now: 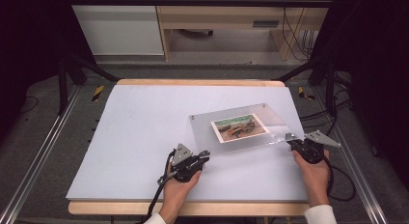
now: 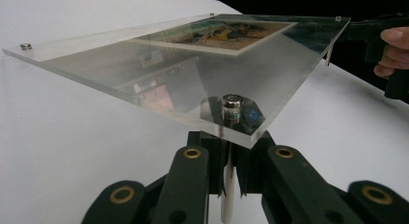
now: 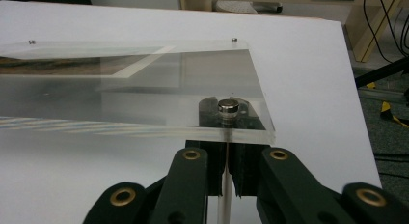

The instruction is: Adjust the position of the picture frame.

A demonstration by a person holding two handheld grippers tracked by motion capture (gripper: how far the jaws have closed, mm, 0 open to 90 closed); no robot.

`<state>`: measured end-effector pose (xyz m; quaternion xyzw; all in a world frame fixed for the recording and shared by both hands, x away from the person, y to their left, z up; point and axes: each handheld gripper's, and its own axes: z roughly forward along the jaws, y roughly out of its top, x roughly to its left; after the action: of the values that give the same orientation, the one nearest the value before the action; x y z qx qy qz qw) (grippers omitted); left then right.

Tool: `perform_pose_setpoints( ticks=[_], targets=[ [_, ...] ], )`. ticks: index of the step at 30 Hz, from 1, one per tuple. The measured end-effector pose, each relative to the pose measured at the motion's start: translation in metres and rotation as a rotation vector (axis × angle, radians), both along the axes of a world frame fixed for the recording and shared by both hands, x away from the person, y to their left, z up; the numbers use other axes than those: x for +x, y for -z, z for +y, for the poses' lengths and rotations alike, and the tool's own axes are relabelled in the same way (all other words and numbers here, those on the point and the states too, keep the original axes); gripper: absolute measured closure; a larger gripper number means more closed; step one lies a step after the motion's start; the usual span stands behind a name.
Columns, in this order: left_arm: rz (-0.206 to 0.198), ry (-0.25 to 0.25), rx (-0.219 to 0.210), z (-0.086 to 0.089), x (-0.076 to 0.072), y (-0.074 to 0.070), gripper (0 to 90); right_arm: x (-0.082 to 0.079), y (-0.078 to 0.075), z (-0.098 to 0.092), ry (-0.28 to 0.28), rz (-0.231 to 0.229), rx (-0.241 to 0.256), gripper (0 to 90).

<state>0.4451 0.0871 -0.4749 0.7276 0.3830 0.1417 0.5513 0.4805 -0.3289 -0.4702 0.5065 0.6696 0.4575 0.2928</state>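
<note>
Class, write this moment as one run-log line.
left gripper: shut on frame leg | right gripper: shut on frame leg | acrylic photo frame: held above table

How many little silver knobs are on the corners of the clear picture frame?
4, one at each corner of the frame: far left knob, far right knob, near left knob above the left tongs, near right knob above the right tongs.

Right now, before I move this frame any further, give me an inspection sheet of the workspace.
Surface: white board on a wooden table.
Job's things: clear acrylic photo frame with a picture inside, raised off the board, near edge lower than far edge.
Clutter: nothing seen.
Grippers: left gripper and right gripper each shut on a near-corner standoff post.
Cables: black cable trails from each gripper.
Surroundings: metal rails, wooden furniture behind.
</note>
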Motion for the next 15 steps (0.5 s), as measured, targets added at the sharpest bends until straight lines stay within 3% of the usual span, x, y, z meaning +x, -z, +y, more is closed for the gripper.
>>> perform_pose_setpoints(
  ticks=[6,8,12,15],
  targets=[
    [-0.024,-0.004,-0.003,0.01,0.002,-0.012,83.3,-0.007,-0.012,0.01,0.016,-0.025,0.008,85.0],
    [-0.037,-0.007,0.001,0.019,0.004,-0.023,82.8,-0.01,-0.019,0.015,0.021,-0.037,0.014,85.0],
    [-0.064,-0.019,0.031,0.034,0.003,-0.035,81.7,-0.014,-0.029,0.03,0.026,-0.024,0.014,85.0],
    [-0.066,-0.03,0.028,0.043,0.002,-0.039,81.5,-0.015,-0.034,0.039,0.024,-0.023,0.01,84.9]
  ],
)
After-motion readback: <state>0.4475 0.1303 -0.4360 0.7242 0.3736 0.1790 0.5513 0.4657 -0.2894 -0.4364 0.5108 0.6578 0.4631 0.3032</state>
